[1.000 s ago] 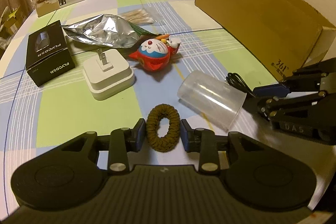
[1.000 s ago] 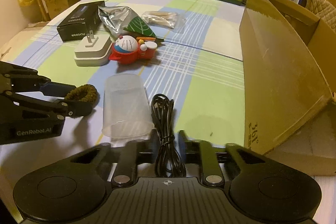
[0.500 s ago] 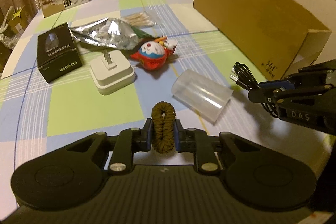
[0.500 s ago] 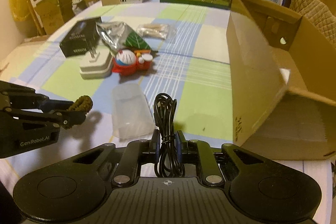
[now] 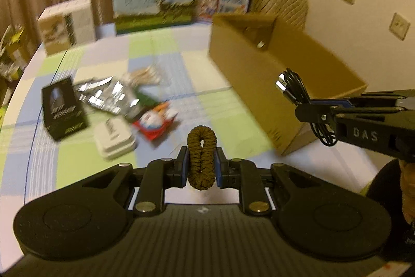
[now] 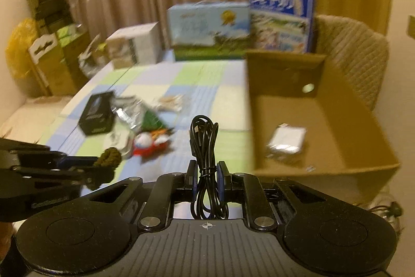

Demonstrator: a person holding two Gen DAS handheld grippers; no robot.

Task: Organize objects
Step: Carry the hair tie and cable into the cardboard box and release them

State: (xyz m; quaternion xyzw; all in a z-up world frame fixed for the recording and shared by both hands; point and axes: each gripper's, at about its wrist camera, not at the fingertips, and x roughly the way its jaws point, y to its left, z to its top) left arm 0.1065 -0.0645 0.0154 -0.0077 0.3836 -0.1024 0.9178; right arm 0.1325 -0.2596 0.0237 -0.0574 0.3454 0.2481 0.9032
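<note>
Both tools are loaded and held above the checked surface (image 5: 160, 61).

Your left tool (image 5: 201, 166) is clamped on the brown hair tie (image 5: 201, 156), which stands upright between its fingers. Your right tool (image 6: 206, 179) pinches the bundled black cable (image 6: 205, 144), its loops rising past the fingertips. In the right wrist view the open cardboard box (image 6: 345, 105) sits at about 2 o'clock, with a small white packet (image 6: 286, 138) on its floor. At 10 o'clock, blurred on the surface, lie the black carton (image 6: 97, 117), the foil bag (image 6: 129, 110), the white charger (image 5: 114, 143) and the red-and-white toy (image 6: 150, 143).
</note>
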